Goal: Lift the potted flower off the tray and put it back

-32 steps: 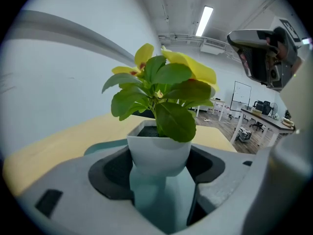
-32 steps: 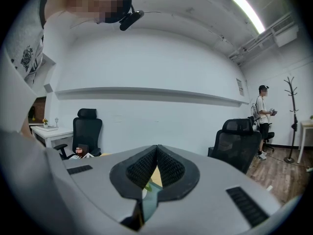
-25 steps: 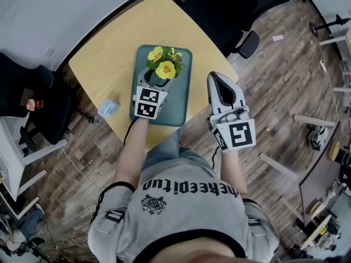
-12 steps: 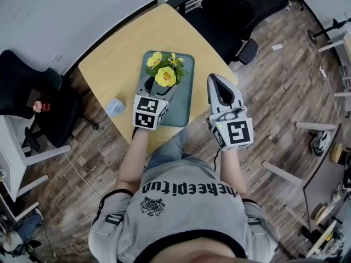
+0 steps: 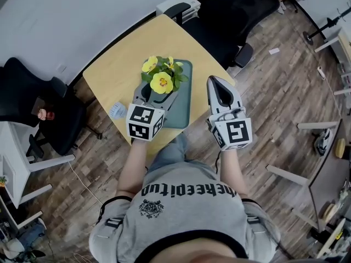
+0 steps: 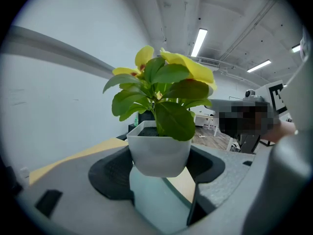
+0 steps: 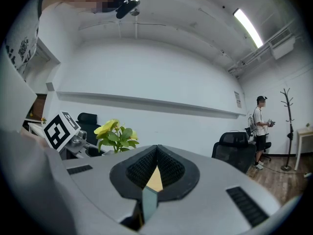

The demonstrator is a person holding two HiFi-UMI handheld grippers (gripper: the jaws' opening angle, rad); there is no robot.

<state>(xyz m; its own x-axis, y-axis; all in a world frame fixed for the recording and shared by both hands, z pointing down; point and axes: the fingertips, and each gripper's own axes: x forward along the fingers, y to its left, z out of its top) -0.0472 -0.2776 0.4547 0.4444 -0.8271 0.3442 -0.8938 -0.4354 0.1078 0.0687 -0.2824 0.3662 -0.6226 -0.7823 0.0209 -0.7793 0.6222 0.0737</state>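
A potted flower [image 5: 160,78] with yellow blooms and green leaves sits in a white square pot [image 6: 158,153]. My left gripper [image 5: 158,92] is shut on the pot, one jaw on each side. The pot hangs a little above the teal tray [image 5: 185,102], whose surface [image 6: 157,202] shows under the pot in the left gripper view. To the right of the tray my right gripper [image 5: 216,81] is shut with nothing in it, held in the air. The right gripper [image 7: 156,153] view shows the flower [image 7: 115,133] off to its left.
The tray lies on a yellow table [image 5: 118,62] by a white wall. A small blue-and-white object [image 5: 117,110] lies near the table's left edge. Black chairs [image 5: 35,100] [image 5: 219,15] flank the table. A person [image 7: 259,131] stands far off on the wooden floor.
My left gripper has risen with the pot, so the flower now stands higher over the tray and a little to the left. The right gripper has kept its place.
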